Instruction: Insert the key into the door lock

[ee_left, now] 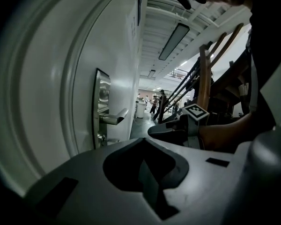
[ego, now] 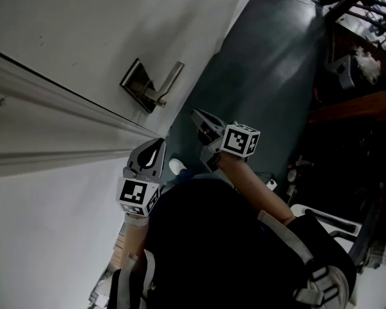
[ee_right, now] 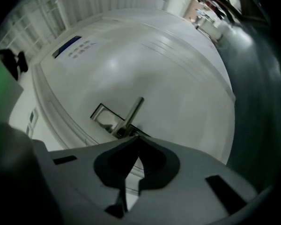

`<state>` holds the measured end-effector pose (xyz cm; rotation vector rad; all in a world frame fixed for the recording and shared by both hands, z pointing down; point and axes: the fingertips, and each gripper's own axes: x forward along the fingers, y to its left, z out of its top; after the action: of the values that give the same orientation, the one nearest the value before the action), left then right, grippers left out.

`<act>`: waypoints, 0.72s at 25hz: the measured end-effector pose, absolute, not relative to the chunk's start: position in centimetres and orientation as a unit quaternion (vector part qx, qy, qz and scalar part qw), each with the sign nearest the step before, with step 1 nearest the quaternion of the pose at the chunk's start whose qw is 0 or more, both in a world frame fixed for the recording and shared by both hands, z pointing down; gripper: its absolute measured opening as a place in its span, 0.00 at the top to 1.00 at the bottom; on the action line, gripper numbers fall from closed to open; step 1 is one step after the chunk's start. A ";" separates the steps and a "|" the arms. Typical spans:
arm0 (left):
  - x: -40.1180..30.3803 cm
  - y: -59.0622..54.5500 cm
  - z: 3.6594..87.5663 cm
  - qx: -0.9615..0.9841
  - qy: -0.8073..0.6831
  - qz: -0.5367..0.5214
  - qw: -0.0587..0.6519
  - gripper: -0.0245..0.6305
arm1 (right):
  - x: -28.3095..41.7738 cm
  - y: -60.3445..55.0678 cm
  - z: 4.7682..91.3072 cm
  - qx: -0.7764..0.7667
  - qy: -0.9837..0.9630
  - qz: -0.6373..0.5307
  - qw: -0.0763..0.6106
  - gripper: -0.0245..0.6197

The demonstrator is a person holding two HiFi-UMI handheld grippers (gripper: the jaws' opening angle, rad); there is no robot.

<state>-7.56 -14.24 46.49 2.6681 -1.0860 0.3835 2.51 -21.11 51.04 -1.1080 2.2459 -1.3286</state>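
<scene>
The white door (ego: pixel 64 37) carries a metal lock plate (ego: pixel 136 82) with a lever handle (ego: pixel 172 77); a small stub juts from the plate under the lever (ego: pixel 159 100), and I cannot tell whether it is a key. My left gripper (ego: pixel 158 141) is shut and hangs below the plate, close to the door. My right gripper (ego: pixel 196 113) is also shut, a short way off the lever's free end. In the left gripper view the jaws (ee_left: pixel 143 140) meet with nothing between them, the plate (ee_left: pixel 102 102) ahead. The right gripper's (ee_right: pixel 136 137) closed tips point at the lever's base (ee_right: pixel 123 131). No key shows between either pair.
Dark floor (ego: pixel 264 76) runs along the door's edge. Cluttered racks and equipment (ego: pixel 360 37) stand to the right. A wooden chair back (ee_left: pixel 206 74) stands near my right arm. A raised moulding (ego: pixel 64 95) crosses the door beside the plate. A white shoe (ego: pixel 177 166) is below.
</scene>
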 end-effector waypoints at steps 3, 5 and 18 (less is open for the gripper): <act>-6.2 -14.0 46.1 0.919 -0.357 0.124 0.117 0.95 | 3.9 -19.8 49.5 -0.410 0.805 -0.410 0.126 0.94; -5.3 -13.9 45.7 0.923 -0.348 0.118 0.116 0.95 | 4.8 -19.0 48.4 -0.425 0.818 -0.373 0.107 0.94; -1.3 -13.5 43.5 0.941 -0.309 0.089 0.103 0.95 | 9.8 -13.6 42.7 -0.508 0.841 -0.184 0.005 0.94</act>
<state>-1.25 -13.53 43.46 2.7783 -0.9109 0.2626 9.85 -13.60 42.74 -1.5917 2.6340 -0.5749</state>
